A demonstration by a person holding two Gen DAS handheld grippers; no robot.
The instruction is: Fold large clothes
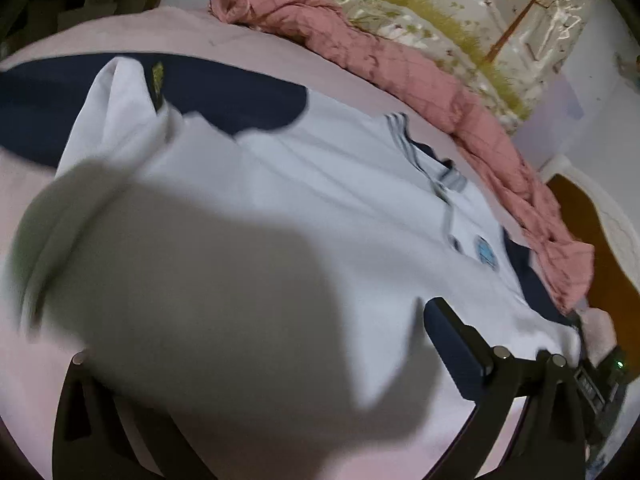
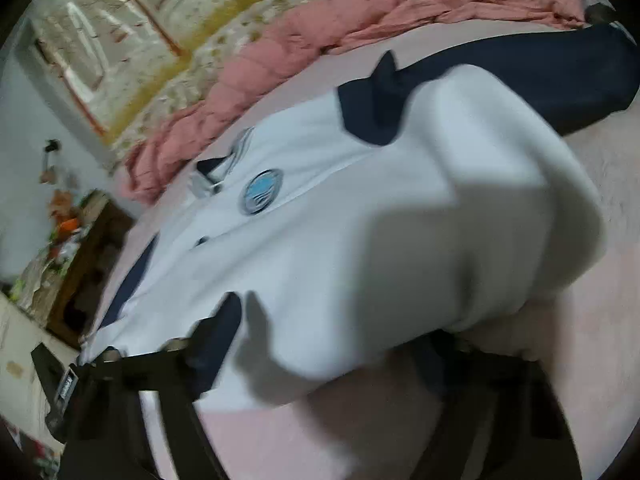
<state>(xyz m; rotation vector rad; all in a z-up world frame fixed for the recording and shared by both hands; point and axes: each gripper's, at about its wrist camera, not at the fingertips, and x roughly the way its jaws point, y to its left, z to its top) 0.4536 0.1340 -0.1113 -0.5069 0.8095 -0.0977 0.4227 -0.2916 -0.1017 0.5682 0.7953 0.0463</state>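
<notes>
A white polo shirt (image 1: 304, 208) with navy sleeves, a striped collar and a round blue chest badge (image 1: 606, 254) lies on a pink bed sheet (image 1: 248, 44). The left gripper (image 1: 256, 344) is wide apart; its right finger (image 1: 456, 340) rests on the shirt hem, while the left finger is hidden under a raised, shadowed fold of cloth. In the right wrist view the shirt (image 2: 340, 208) shows its badge (image 2: 260, 192). The right gripper (image 2: 332, 320) has one finger (image 2: 220, 328) on top of the hem and the other hidden beneath lifted cloth.
A crumpled pink quilt (image 1: 420, 76) runs along the far side of the bed, against a wall with a tree mural (image 1: 500, 12). A brown wooden cabinet (image 2: 80, 280) with clutter stands beside the bed. A wooden headboard (image 1: 600, 248) shows at right.
</notes>
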